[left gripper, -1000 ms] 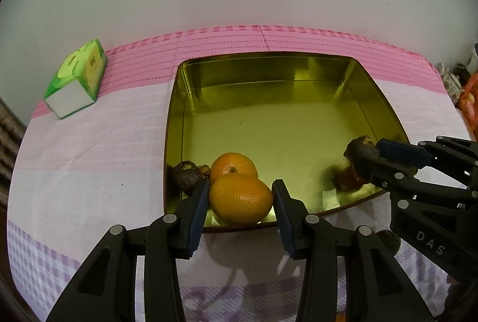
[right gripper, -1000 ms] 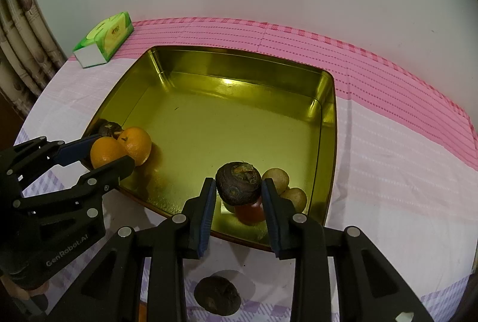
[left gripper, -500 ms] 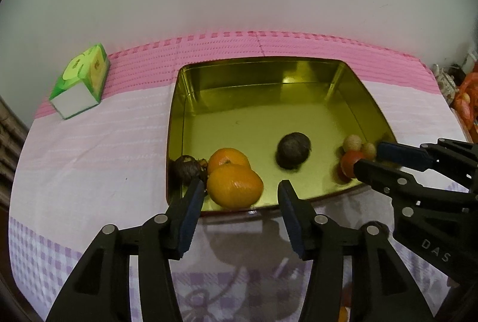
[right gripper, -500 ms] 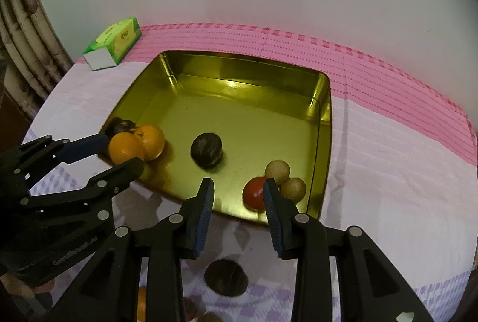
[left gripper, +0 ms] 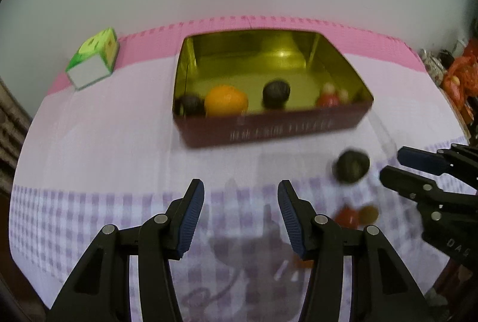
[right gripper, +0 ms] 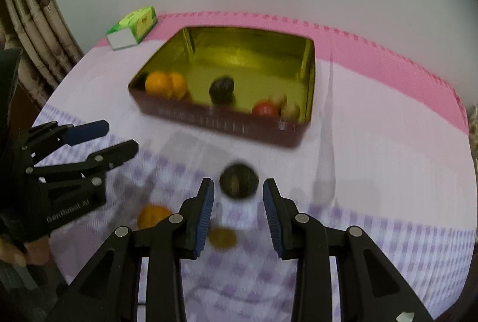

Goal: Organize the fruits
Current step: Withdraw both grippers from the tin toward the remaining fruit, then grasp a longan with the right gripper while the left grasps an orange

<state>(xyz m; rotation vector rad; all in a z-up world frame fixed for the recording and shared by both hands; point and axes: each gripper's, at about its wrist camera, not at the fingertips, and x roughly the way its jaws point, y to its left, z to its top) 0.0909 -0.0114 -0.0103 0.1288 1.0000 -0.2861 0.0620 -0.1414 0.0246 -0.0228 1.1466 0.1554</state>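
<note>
The gold tin tray (left gripper: 269, 130) (right gripper: 221, 124) holds two oranges (right gripper: 156, 82), a dark round fruit (left gripper: 276, 93) (right gripper: 221, 88), another dark one in its left corner (left gripper: 189, 105), a red fruit (right gripper: 264, 109) and small tan ones (right gripper: 291, 111). On the checked cloth lie a dark fruit (left gripper: 351, 165) (right gripper: 238, 172), an orange (right gripper: 152, 216) and a small brownish fruit (right gripper: 222, 236). My left gripper (left gripper: 241, 187) (right gripper: 121, 135) hangs open and empty over bare cloth. My right gripper (right gripper: 239, 187) (left gripper: 397, 163) is open, the loose dark fruit just ahead of its tips, untouched.
A green tissue box (left gripper: 95, 62) (right gripper: 134, 26) sits at the back left of the table. A bamboo frame (right gripper: 30, 23) stands beyond the table's left edge. Red and orange clutter (left gripper: 460, 76) lies off the right edge. A hand (right gripper: 12, 253) holds the left gripper.
Both grippers let go of their fruit in the tray, the left an orange, the right a dark fruit that rolled to the middle. Both then drew back over the checked cloth.
</note>
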